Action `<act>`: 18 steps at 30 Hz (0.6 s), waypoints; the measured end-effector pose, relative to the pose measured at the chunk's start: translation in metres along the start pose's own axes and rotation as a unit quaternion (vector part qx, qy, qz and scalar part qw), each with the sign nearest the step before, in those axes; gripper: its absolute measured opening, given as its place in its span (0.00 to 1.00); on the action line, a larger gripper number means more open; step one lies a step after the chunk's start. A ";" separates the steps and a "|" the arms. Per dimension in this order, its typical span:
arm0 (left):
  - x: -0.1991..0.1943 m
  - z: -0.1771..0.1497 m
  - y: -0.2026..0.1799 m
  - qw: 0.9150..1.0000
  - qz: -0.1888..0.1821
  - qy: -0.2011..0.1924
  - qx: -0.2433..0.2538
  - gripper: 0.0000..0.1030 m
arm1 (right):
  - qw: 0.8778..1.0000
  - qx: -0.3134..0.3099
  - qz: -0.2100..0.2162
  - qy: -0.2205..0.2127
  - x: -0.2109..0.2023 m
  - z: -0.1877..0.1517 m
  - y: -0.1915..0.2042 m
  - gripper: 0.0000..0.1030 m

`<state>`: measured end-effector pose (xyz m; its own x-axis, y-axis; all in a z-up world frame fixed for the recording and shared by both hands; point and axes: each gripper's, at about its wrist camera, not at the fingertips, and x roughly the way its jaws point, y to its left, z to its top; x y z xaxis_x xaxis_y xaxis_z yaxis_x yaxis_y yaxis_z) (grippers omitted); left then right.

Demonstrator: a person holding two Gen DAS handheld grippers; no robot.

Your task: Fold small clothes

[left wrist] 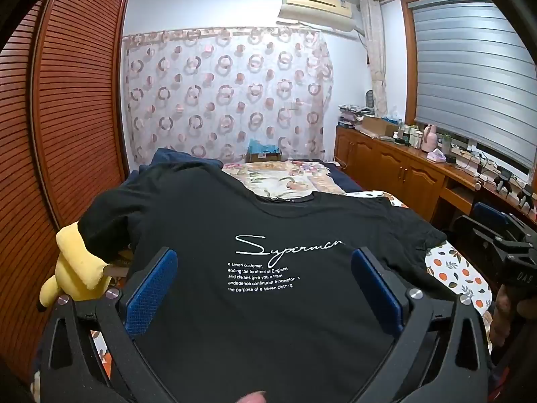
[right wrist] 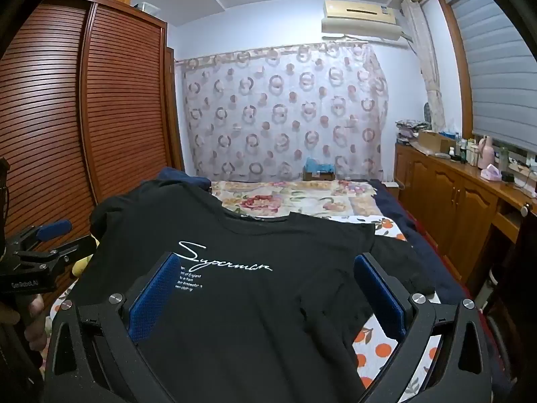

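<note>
Both tongs stand wide apart and empty over the shirt, so nothing is gripped yet.

Your left tongs (left wrist: 265, 288) and right tongs (right wrist: 265, 294) each frame the black cotton T-shirt with white script lettering (left wrist: 268, 319), which lies face up and spread across the bed with the orange-print sheet (right wrist: 379, 349), collar away from you. The blue pads sit either side of the chest print, above the cloth as far as I can judge, not pinching it. The likely trouble: if you close here, mid-chest, you bunch the fabric instead of catching an edge, and the fold comes out crooked. The right sleeve (right wrist: 402, 262) is already rumpled, and the left sleeve drapes over a yellow plush toy (left wrist: 74, 268), which may snag or drag along when you lift that side.
</note>
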<state>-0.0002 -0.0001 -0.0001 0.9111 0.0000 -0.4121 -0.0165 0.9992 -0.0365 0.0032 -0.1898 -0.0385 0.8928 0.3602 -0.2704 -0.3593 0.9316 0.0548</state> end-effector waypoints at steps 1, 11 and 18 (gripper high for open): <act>0.000 0.000 0.000 1.000 -0.001 -0.001 0.000 1.00 | 1.000 -0.002 0.000 -0.003 0.000 0.000 0.001 1.00; 0.000 0.000 0.000 1.000 0.003 0.003 0.002 1.00 | 1.000 -0.002 0.003 -0.007 -0.003 0.001 0.000 1.00; 0.000 0.000 0.000 1.000 0.003 0.003 0.003 1.00 | 1.000 -0.004 0.001 -0.008 -0.004 -0.002 0.001 1.00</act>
<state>0.0001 0.0001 0.0002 0.9082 0.0067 -0.4184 -0.0205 0.9994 -0.0286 -0.0015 -0.1903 -0.0390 0.8963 0.3636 -0.2540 -0.3639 0.9302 0.0475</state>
